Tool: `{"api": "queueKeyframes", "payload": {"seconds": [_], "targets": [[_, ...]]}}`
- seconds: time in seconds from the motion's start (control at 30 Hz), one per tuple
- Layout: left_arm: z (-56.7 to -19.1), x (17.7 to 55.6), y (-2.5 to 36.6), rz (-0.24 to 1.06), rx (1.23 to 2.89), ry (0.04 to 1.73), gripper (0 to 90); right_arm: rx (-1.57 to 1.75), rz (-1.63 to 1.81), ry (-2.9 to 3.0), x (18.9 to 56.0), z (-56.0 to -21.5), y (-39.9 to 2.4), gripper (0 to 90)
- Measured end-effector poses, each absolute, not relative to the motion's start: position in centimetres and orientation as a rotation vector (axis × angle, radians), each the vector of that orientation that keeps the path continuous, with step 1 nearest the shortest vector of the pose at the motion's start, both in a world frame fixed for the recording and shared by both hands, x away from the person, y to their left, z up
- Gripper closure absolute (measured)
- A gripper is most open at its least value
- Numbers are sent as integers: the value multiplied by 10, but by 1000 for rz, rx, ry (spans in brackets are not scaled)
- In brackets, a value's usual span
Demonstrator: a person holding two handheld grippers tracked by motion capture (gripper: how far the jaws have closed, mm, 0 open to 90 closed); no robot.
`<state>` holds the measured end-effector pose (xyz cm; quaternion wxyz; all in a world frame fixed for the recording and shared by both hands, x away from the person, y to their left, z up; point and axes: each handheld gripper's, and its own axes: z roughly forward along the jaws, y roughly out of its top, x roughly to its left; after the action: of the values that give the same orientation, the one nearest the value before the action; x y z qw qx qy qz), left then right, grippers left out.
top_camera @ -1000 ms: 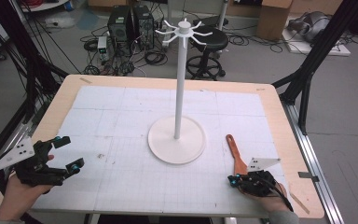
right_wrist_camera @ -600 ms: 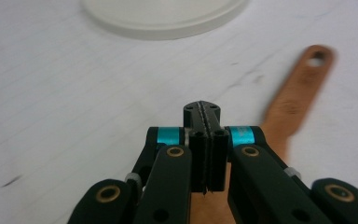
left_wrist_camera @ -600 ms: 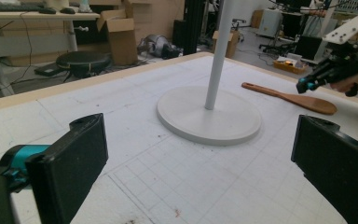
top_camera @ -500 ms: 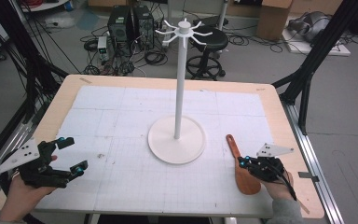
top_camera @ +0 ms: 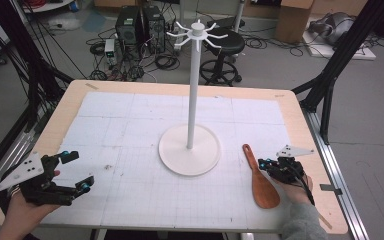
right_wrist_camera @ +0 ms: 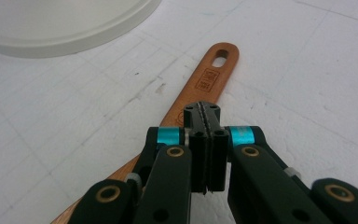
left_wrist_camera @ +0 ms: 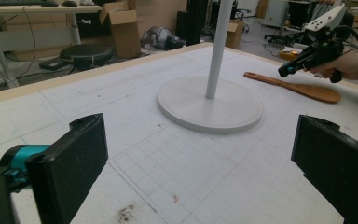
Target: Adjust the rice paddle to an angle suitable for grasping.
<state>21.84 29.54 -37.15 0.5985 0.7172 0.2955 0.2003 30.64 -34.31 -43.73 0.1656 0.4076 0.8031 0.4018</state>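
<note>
Lying flat on the bench [top_camera: 105, 115], right of the white stand [top_camera: 190, 150], wooden spatula [top_camera: 260, 182] sits untouched, handle hole pointing away. Right hand-held gripper [top_camera: 264, 163] hovers over its handle, jaws pressed together, empty. Left hand-held gripper [top_camera: 75, 172] well apart at bench's near-left, jaws spread wide, empty.

R gripper [right_wrist_camera: 204, 126] jaws closed, empty, above wooden spatula [right_wrist_camera: 204, 84] handle.

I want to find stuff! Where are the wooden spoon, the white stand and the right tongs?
spoon [top_camera: 264, 191], high view, on its broad blade.
stand [top_camera: 194, 100], high view, on its pole.
right tongs [right_wrist_camera: 202, 110], right gripper view, at the shut tips above the spoon's handle.
</note>
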Motion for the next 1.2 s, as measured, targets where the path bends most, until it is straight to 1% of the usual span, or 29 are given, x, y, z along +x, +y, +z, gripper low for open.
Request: {"api": "queueKeyframes", "payload": {"seconds": [0.5, 0.9, 1.2], "targets": [[-376, 218, 300, 459, 1658, 708, 41, 1177, 1076, 2325, 317, -447, -339, 900], [-377, 218, 302, 459, 1654, 718, 41, 1109, 1110, 2391, 316, -447, -331, 900], [-378, 218, 303, 460, 1653, 722, 41, 1021, 1114, 2478, 316, -444, -317, 900]]}}
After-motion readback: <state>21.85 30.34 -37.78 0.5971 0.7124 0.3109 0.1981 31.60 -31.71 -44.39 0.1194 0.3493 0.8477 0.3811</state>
